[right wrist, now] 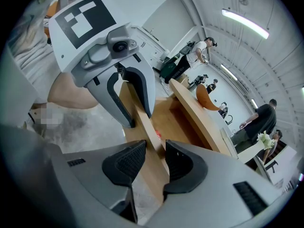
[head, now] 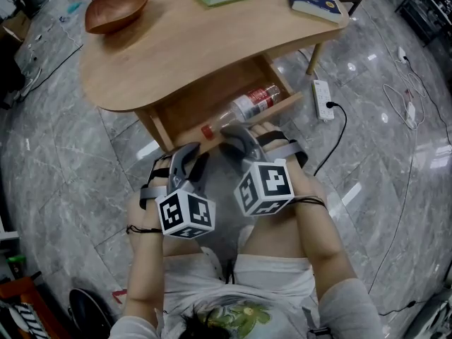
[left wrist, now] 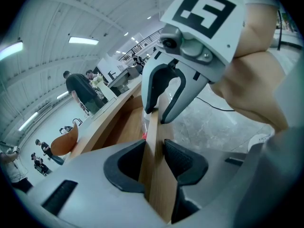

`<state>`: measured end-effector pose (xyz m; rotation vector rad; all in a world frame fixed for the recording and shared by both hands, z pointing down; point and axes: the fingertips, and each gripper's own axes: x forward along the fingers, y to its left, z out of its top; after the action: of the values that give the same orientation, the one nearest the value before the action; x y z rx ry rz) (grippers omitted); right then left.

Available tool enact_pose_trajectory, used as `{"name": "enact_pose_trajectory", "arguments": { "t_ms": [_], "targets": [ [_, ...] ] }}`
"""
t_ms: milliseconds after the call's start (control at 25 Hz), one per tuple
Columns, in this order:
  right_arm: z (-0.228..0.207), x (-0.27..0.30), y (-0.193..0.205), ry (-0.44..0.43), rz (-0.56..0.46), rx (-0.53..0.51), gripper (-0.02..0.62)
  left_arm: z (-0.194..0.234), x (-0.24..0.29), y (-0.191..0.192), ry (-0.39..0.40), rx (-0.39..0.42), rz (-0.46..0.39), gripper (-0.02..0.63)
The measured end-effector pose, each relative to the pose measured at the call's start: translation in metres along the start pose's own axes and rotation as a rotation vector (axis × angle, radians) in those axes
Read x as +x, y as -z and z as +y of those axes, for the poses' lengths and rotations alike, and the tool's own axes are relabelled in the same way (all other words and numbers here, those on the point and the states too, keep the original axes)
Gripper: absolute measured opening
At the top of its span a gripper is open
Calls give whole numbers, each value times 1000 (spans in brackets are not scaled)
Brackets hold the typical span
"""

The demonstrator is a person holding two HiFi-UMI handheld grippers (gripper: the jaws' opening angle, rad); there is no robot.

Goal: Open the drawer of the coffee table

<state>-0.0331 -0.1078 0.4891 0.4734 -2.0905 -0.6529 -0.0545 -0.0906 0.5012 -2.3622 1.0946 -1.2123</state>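
Drawer stands out at 6 o'clock of the table, bottle inside; left gripper and right gripper fingers clamp the drawer front; best pull both evenly toward 6, no skew

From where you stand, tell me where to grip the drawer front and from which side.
Grip the drawer front on its top edge, from above on the person's side, one jaw inside and one outside. It is a thin upright board with no handle showing; its top edge stands free.
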Motion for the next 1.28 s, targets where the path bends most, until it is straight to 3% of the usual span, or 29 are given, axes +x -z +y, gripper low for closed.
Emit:
{"name": "enact_pose_trajectory", "arguments": {
  "t_ms": [1280],
  "targets": [
    [9,-11,8,-21,27,14,137,-17,-3,-8,29,-11,-14,123]
  ]
}}
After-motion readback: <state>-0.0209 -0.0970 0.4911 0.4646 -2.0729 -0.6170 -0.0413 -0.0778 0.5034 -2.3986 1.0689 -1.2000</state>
